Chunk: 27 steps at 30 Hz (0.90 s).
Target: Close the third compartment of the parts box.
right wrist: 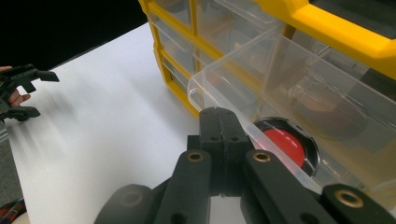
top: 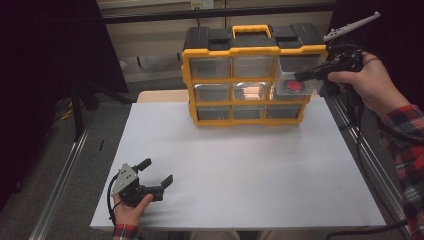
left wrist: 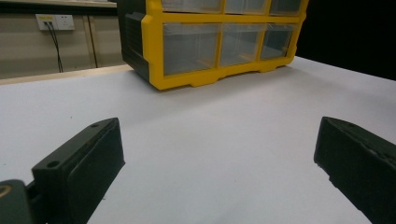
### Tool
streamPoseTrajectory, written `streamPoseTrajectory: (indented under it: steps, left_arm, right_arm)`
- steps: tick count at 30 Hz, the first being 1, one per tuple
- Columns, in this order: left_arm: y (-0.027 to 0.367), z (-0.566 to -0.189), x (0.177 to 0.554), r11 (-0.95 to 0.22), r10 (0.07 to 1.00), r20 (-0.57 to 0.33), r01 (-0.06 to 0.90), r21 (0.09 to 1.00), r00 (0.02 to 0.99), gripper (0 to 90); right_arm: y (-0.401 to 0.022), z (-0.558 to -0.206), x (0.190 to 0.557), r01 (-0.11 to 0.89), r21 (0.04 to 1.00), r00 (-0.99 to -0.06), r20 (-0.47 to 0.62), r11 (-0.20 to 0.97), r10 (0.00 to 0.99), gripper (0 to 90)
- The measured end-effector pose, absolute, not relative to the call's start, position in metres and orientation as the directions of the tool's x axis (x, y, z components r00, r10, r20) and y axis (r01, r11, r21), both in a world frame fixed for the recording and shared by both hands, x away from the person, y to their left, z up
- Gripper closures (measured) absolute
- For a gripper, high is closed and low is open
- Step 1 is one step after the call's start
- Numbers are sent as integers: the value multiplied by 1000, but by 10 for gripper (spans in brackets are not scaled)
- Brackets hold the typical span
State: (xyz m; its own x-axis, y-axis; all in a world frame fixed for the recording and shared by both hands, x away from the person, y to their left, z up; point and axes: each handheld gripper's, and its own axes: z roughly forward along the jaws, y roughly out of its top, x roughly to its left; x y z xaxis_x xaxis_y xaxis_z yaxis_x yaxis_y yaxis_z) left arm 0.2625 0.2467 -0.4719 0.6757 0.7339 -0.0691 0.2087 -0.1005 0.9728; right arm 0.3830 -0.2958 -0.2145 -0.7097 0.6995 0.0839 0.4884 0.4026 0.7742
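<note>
- Right gripper (top: 302, 76): jaws pressed together, nothing between them, tips at the front wall of the pulled-out clear drawer (right wrist: 243, 88).
- That drawer sticks out of the top-right slot of the yellow organizer (top: 252, 75), which stands at the table (top: 240, 170)'s far edge.
- Red round thing (right wrist: 283, 145) lies in a round clear case in the drawer, just behind the tips.
- Left gripper (top: 159, 172): jaws spread, holding nothing, near the table's near-left corner.

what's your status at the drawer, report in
Right gripper shut, at pulled-out clear drawer. Red round piece inside. Left gripper open, low over table. Nothing blocking.
</note>
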Motion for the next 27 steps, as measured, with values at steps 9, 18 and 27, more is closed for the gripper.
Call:
streamPoseTrajectory:
  steps: [9, 18, 27]
  left_arm:
    - [245, -472, 262, -82, 734, -86, 214, 973, 674, 15]
    - [247, -472, 262, -82, 734, -84, 210, 974, 674, 15]
    - [247, -472, 262, -69, 728, -94, 209, 976, 680, 15]
  right_arm:
    - [-296, -215, 385, 494, 774, -702, 86, 397, 707, 900]
    - [-297, -216, 388, 494, 780, -692, 85, 384, 717, 900]
    - [-296, -215, 390, 494, 779, -683, 73, 386, 727, 900]
